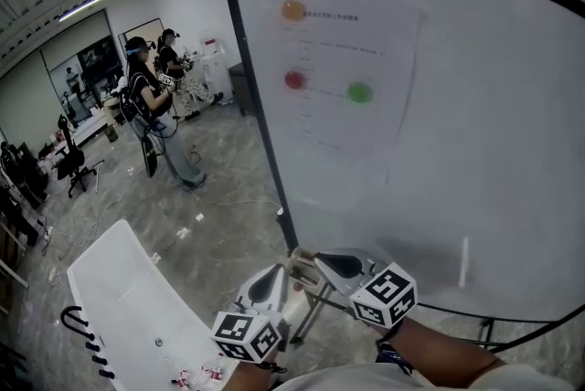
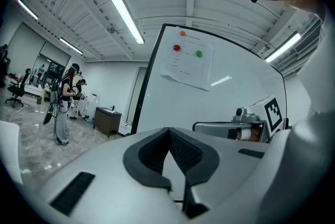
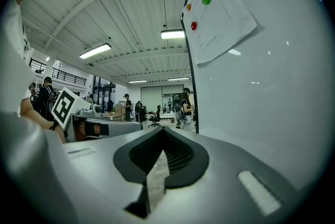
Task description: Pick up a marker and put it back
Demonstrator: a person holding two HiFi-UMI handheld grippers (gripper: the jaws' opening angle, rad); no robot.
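Your left gripper [image 2: 168, 133] and right gripper [image 3: 163, 132] are both shut and hold nothing. I can't see the marker, so you're only starting. Look for it along the whiteboard [image 1: 475, 124], then open one gripper.

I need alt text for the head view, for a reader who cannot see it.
The left gripper and the right gripper, both grey, shut and empty, are held side by side before a large black-framed whiteboard. A white paper sheet hangs on it, pinned by an orange round magnet, a red magnet and a green magnet. Two people stand far left.
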